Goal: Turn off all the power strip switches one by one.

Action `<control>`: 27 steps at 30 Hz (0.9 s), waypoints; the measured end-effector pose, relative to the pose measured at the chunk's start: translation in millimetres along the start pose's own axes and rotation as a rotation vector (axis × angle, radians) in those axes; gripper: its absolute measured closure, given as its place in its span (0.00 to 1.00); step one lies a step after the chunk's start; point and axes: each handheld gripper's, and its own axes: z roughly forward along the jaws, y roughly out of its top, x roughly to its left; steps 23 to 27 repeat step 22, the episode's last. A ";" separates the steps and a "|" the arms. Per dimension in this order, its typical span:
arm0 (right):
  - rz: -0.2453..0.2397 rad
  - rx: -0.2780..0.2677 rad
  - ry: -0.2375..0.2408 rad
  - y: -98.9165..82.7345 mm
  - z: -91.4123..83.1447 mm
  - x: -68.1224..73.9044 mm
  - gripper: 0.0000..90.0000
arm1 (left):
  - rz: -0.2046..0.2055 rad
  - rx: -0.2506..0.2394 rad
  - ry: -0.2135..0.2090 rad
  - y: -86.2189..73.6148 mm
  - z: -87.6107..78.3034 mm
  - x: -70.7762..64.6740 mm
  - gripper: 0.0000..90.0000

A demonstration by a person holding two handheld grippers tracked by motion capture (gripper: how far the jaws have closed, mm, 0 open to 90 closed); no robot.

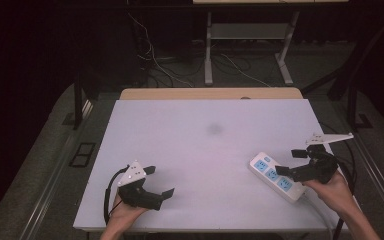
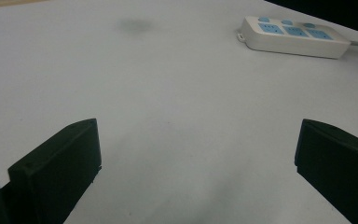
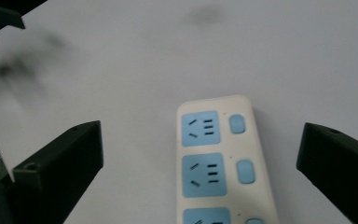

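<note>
A white power strip (image 1: 277,176) with blue sockets and blue switches lies on the white table (image 1: 200,150) at the right front, its grey cable trailing off toward the person. My right gripper (image 1: 291,161) hovers just over the strip's near end, jaws wide open with the strip (image 3: 216,158) lying between and beneath them. At the table's left front corner my left gripper (image 1: 159,181) is held open above bare tabletop, nothing between its jaws. From there the power strip (image 2: 293,36) lies far off at the upper right.
A faint grey smudge (image 1: 214,129) marks the middle of the table. A wooden edge (image 1: 210,93) runs along the far side. Beyond it stand a white desk frame (image 1: 250,45) and loose cables on the floor.
</note>
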 end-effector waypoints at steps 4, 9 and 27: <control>-0.004 -0.001 0.030 -10.4 0.4 8.3 0.00 | 0.002 0.001 0.000 0.1 0.3 0.2 0.00; 0.011 -0.036 0.047 -27.0 0.3 15.9 0.00 | 0.002 0.001 0.000 0.1 0.7 -0.2 0.00; 0.008 -0.091 0.069 -59.7 7.3 32.3 0.01 | 0.003 0.007 0.002 0.7 0.7 -0.4 0.00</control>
